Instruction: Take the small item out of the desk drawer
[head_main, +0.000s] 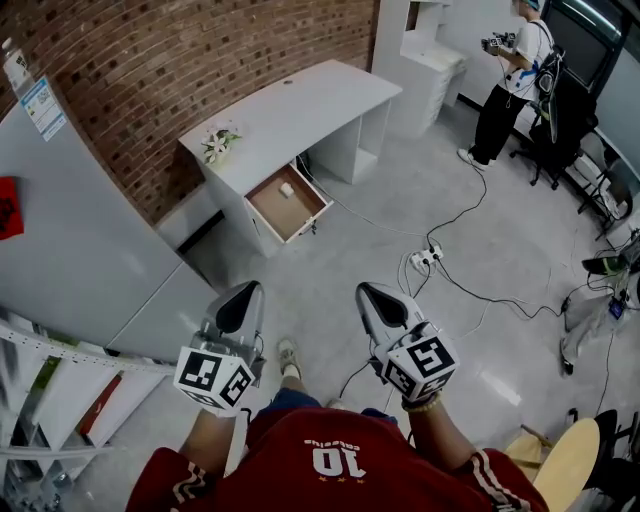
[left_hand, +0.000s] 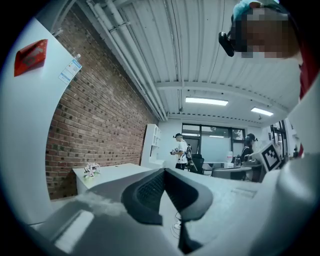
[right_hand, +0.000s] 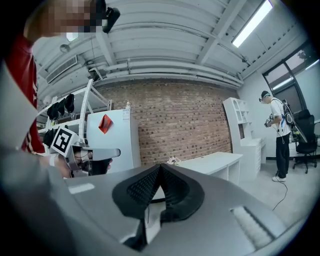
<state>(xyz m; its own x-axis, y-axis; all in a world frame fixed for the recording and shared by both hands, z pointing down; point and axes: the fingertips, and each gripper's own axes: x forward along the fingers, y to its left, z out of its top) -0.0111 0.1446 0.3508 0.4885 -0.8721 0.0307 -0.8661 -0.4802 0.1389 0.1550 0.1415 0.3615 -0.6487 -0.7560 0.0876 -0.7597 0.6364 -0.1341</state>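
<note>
A white desk stands against the brick wall, well ahead of me. Its drawer is pulled open, and a small white item lies on the brown drawer floor. My left gripper and right gripper hang side by side over the grey floor, a good way short of the drawer. Both have their jaws shut with nothing between them. The desk shows far off in the left gripper view, and the right gripper view also catches the desk.
A small flower bunch sits on the desk's left end. Cables and a power strip run across the floor right of the drawer. A white cabinet stands at my left. Another person stands far back beside office chairs.
</note>
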